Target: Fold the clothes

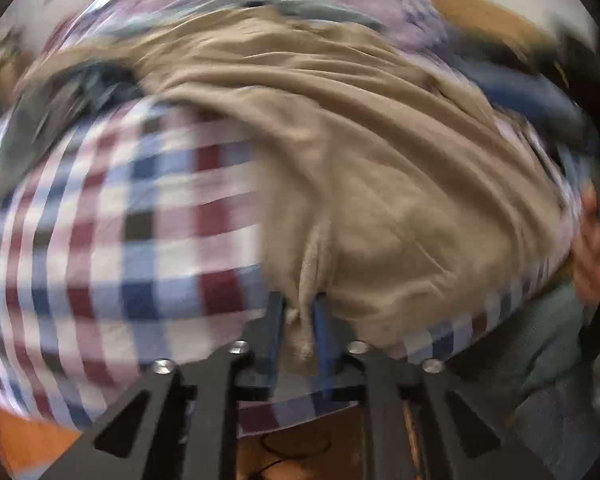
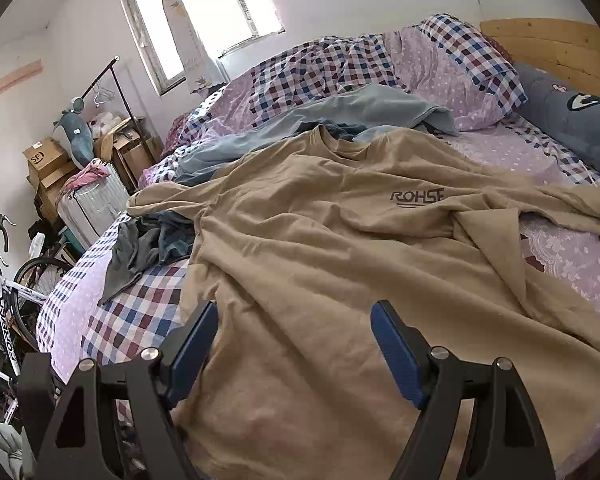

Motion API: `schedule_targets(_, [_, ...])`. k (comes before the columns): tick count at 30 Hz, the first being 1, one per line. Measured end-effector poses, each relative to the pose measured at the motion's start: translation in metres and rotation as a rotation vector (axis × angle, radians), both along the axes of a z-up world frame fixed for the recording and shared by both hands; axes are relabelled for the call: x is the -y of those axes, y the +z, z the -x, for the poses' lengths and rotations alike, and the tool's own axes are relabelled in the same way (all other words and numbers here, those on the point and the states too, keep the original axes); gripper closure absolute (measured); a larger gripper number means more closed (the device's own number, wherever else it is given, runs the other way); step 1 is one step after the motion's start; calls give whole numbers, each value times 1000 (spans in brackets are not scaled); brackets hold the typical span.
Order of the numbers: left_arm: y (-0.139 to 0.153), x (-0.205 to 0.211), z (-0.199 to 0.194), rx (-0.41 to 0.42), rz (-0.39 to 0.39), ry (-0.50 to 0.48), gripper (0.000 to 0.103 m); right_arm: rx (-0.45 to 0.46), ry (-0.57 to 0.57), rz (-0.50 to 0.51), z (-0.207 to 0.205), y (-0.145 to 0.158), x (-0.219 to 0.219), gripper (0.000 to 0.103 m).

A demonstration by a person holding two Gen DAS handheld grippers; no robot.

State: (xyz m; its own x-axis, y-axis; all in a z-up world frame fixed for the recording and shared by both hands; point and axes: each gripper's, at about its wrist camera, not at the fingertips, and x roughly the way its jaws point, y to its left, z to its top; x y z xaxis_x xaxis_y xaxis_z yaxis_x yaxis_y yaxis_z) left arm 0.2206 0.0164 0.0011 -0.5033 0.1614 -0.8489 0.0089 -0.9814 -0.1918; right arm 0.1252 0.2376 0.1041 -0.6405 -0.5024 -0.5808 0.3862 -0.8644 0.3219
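The left gripper [image 1: 300,320] pinches a fold of the tan shirt [image 2: 320,240]. The right gripper [image 2: 294,332] hangs wide over its near hem, gripping nothing. The shirt sprawls across the checked bed [image 2: 140,304]; a grey blanket [image 2: 360,112] lies farther back.

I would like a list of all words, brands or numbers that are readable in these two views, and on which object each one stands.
"ROHSE", underlined, dark print on the tan T-shirt spread on the bed.
"SF", on the cardboard box by the wall.
"FORE...", along the white bicycle frame; the last letters are unclear.
Left wrist view: blurred, no text readable.
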Motion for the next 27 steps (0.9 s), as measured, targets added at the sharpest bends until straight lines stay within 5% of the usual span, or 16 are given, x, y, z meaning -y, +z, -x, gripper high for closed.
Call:
schedule_targets(3, [-6,37,-12,34,-115,141,90,12,29,20,-1,0,1,21])
schedule_targets(6, [-11,62,-18,47,-302,180,89,12,84,1,-5,-2,13,21])
schedule_targets(8, [-11,69,-21,32,-416,165,75,9,120,-22,-9,-4,22,21])
schedule_targets(10, [-11,65,-21,19,-452,126,53,0,153,-50,-13,-6,31,21])
schedule_targets(13, [-14,50,-17,39,-398,66,49,2,188,-68,-18,-10,38,21])
schedule_targets(15, [-13,48,-13,50,-370,49,58,7,214,-80,-21,-13,42,21])
schedule_targets(17, [-11,52,-10,58,-378,50,102,-1,255,-99,-28,-14,47,21])
schedule_targets(27, [-12,138,-50,-28,-818,294,102,-99,553,-269,-103,-34,113,21])
